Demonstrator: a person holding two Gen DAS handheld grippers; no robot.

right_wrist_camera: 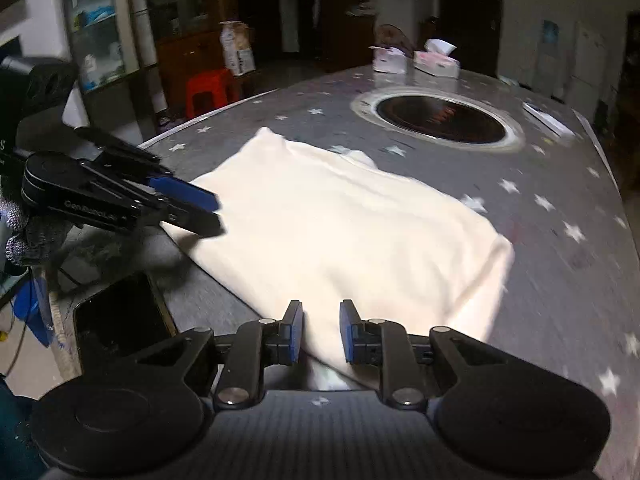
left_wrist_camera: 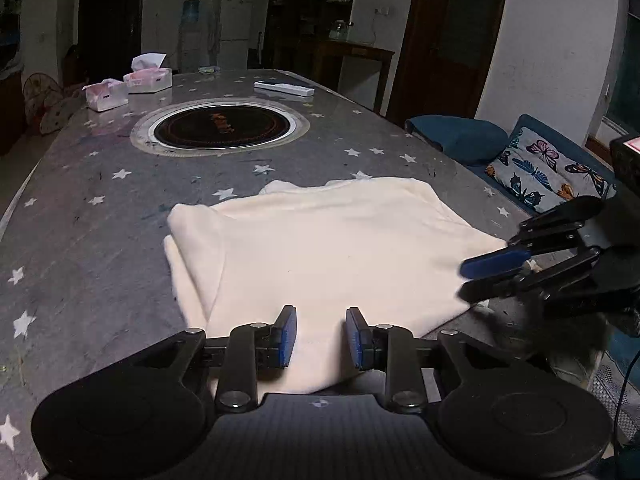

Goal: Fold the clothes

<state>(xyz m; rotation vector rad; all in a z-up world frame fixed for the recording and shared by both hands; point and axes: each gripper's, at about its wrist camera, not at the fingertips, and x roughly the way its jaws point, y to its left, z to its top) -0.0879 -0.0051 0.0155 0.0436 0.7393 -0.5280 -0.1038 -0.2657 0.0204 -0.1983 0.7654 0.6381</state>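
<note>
While you hold both tools low over the near edge of the table, your left gripper (left_wrist_camera: pixel 321 334) has its blue-padded fingers parted by a moderate gap, with the near hem of the cream-white folded garment (left_wrist_camera: pixel 332 248) lying between and under them; the pads are not pressed on the cloth, and whether they touch it is hard to tell. Your right gripper (right_wrist_camera: pixel 321 330) stands the same way in its own view, jaws apart, straddling the garment's near corner without clamping it. Seen from the left camera, the right gripper comes in from the right side with its two fingers one above the other and a gap between them, at the garment's right edge.

Just left of your right gripper, a dark flat phone-like slab (right_wrist_camera: pixel 120 320) lies near the table edge. The garment sits on the grey star-patterned tabletop (left_wrist_camera: pixel 100 208), folded into a rough rectangle, with one thicker doubled edge along its left side in the left view. Beyond it, a round black cooktop with a pale metal ring (left_wrist_camera: pixel 221 125) is sunk in the table's middle. Farther still, two white and pink tissue boxes (left_wrist_camera: pixel 128 86) stand side by side, and a flat white remote-shaped object (left_wrist_camera: pixel 285 88) lies near the far right edge.
</note>
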